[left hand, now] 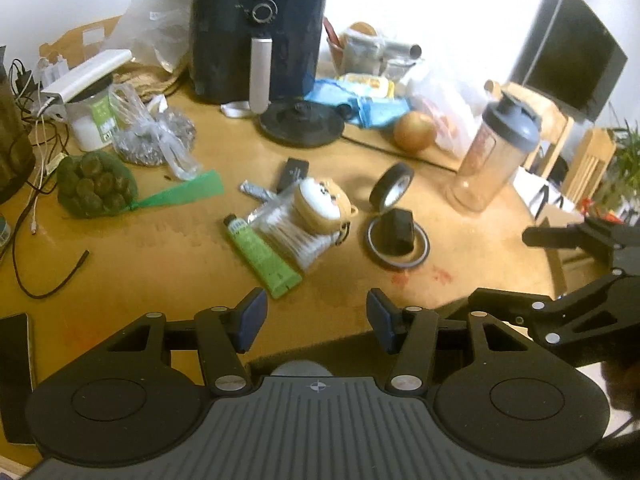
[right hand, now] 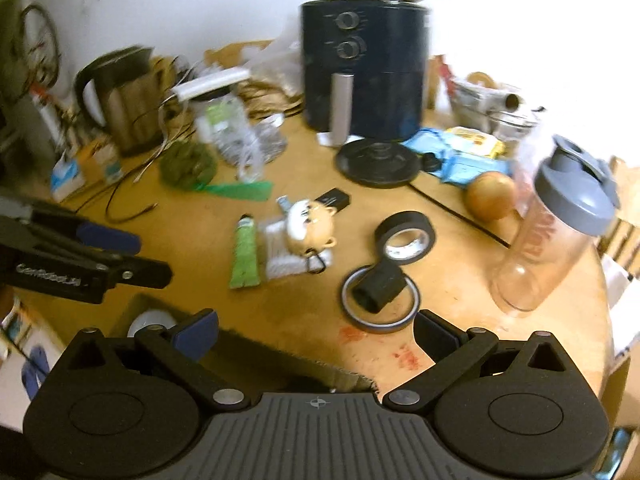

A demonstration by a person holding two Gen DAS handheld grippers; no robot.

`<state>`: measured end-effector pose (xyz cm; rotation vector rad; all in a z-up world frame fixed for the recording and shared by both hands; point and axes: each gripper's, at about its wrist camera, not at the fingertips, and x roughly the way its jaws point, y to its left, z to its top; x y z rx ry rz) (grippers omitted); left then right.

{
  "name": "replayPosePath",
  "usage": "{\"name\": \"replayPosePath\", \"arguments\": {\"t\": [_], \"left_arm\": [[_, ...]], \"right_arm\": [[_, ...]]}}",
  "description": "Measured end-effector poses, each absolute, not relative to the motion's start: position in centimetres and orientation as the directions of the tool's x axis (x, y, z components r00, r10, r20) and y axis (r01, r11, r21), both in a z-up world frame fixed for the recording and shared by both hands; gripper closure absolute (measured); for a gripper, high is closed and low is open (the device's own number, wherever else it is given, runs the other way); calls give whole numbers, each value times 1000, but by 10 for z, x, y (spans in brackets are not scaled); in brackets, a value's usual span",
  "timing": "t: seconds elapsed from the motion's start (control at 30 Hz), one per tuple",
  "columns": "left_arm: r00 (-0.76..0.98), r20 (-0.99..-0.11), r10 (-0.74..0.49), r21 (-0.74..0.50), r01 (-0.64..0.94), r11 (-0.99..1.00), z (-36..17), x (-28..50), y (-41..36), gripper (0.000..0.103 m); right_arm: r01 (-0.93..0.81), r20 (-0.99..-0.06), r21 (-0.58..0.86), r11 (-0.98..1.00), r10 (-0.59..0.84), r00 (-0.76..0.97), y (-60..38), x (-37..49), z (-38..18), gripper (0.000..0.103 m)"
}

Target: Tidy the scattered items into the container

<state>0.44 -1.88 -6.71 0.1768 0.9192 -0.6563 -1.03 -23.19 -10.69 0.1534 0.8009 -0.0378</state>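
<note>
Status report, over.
Left gripper and right gripper open, empty. Green tube, black tape roll on table. Nothing blocking.

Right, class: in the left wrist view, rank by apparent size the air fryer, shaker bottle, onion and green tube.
1. air fryer
2. shaker bottle
3. green tube, though it lies nearer the camera
4. onion

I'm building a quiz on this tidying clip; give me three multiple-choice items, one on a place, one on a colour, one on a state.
1. What sits inside the flat ring of tape?
A. an onion
B. a black block
C. a green tube

2. What colour is the shaker bottle lid?
A. red
B. white
C. grey

3. How do the left gripper jaws stand?
A. open, empty
B. shut on the tube
C. shut on tape

Answers: B, the black block rests within the ring; C, the lid looks grey; A, a wide gap shows between the fingers.
</note>
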Motion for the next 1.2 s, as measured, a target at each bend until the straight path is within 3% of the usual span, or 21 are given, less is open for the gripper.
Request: {"name": "replayPosePath", "arguments": {"t": [0.33, 0.43, 0.47, 1.2], "left_arm": [[486, -730, -480, -185, 536, 824, -45, 15, -6, 48], [518, -714, -471, -180, 514, 839, -40, 17, -1, 22], [538, -700, -468, -176, 506, 845, -38, 17, 1, 21], [555, -719, -419, -150, 465, 873, -37, 15, -7, 21]], "right_arm": [[187, -708, 130, 974, -40, 705, -260, -9, -99, 0], [198, -699, 155, 968, -34, 714, -272, -8, -93, 0], [201, -699, 155, 967, -37, 714, -276, -7, -91, 0], [95, -707, 44, 994, -36, 706, -294, 23, -86, 0]]}}
